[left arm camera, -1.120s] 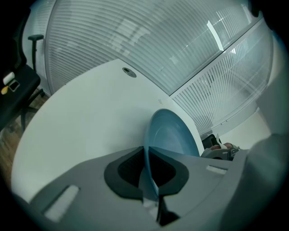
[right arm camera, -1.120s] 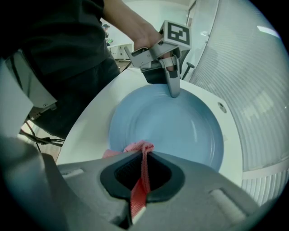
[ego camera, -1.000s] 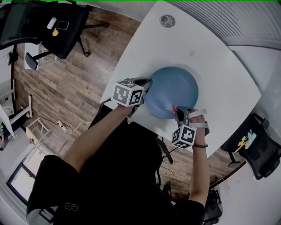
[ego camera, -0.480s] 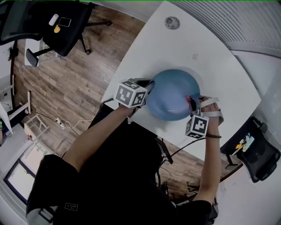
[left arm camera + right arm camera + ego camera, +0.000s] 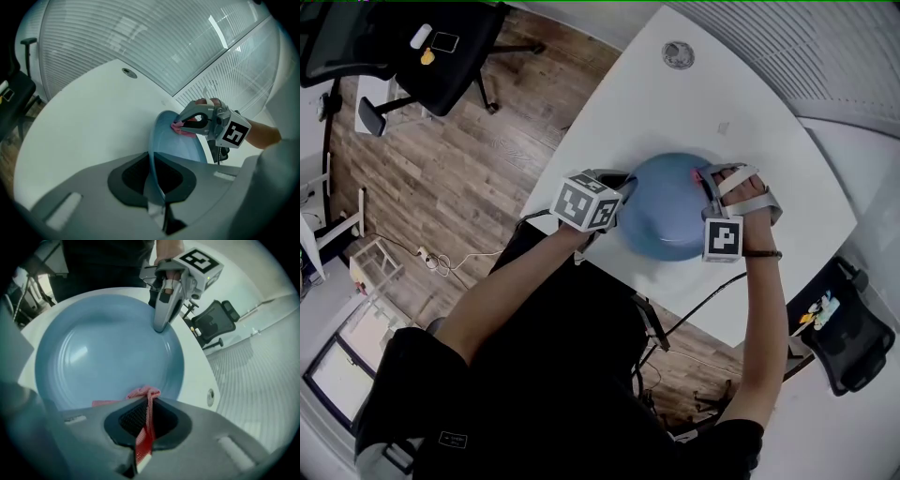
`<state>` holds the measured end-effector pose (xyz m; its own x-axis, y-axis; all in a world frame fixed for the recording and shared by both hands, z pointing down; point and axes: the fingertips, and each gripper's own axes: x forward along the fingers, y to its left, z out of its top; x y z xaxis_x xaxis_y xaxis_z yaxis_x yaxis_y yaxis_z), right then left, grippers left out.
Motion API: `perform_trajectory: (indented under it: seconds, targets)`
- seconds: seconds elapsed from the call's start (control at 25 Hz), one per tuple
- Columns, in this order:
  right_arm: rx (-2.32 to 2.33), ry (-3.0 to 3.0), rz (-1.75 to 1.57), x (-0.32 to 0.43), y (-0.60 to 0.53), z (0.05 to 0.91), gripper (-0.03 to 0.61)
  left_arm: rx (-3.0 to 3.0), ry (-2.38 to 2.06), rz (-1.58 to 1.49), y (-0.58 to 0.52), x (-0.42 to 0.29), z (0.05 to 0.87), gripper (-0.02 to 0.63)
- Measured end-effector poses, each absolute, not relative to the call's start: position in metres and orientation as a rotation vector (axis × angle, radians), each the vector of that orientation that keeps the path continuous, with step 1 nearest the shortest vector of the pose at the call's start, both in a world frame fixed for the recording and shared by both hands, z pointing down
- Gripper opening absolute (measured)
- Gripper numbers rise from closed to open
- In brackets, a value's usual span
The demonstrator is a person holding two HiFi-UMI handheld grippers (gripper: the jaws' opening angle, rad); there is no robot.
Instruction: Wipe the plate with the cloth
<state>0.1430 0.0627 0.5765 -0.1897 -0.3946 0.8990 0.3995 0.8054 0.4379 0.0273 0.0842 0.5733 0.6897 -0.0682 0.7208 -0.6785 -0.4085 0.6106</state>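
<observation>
- The right gripper (image 5: 705, 178) is clenched on a pinkish-red cloth (image 5: 143, 393). The woven fabric is pinched thin between the pads and bunches into a small knot ahead of them.
- That bunch sits on the blue plate (image 5: 666, 211) at about its 2 o'clock rim in the head view.
- From the cloth, the unwiped bowl of the plate lies toward 8 o'clock in the head view. A stroke that way would likely cross its centre.
- The left gripper (image 5: 617, 190) is clamped on the opposite rim, near 9 o'clock, with the rim running edge-on between its jaws. It appears to be steadying the plate, so the right hand is the nearer one for wiping.
- The plate is round, with no long axis. It is smooth and glossy, with a shallow well and faint concentric rings.
- It rests near the front edge of a matte white table (image 5: 675, 112), whose curved corner stands over a wooden floor (image 5: 459, 187).
</observation>
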Motion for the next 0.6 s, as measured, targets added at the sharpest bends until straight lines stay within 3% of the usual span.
perform_trajectory:
  seconds: [0.28,0.6]
  targets:
    - [0.101,-1.701,-0.783,0.092,0.054,0.564,0.012,1.871,-0.594,0.739,0.083,0.026,0.572,0.020]
    - [0.460,-1.879,-0.566,0.091,0.064,0.537,0.012,1.872,-0.570,0.719,0.087,0.030,0.573,0.042]
